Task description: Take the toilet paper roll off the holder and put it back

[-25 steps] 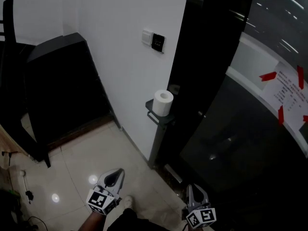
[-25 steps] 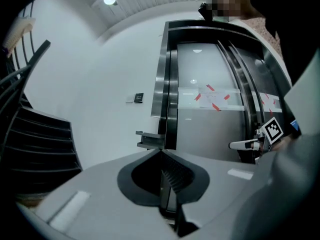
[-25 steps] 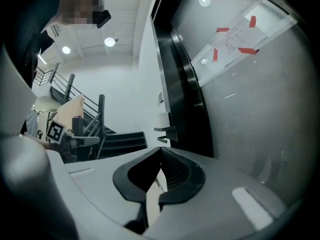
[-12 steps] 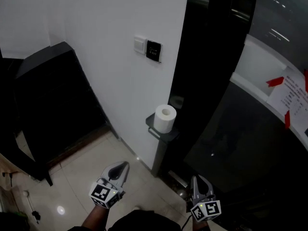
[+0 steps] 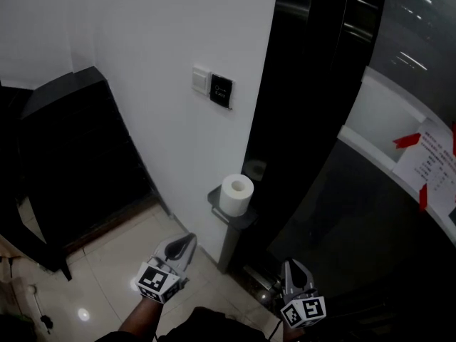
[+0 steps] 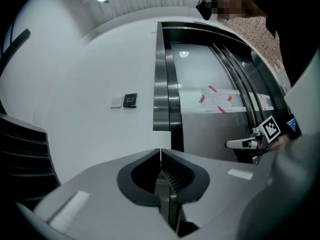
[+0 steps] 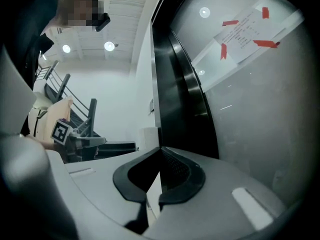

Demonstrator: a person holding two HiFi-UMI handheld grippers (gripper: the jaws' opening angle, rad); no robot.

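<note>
Taped notice (image 5: pixel 431 164) print illegibly small

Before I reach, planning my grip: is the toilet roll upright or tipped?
Upright: the toilet roll stands on the holder, its core hole facing up.

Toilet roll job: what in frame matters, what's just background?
Job: toilet paper roll; black holder stand; left tongs and right tongs, both shut and empty.
Background: white wall switch; black wall panel; red-taped paper notice; dark cabinet.
</note>
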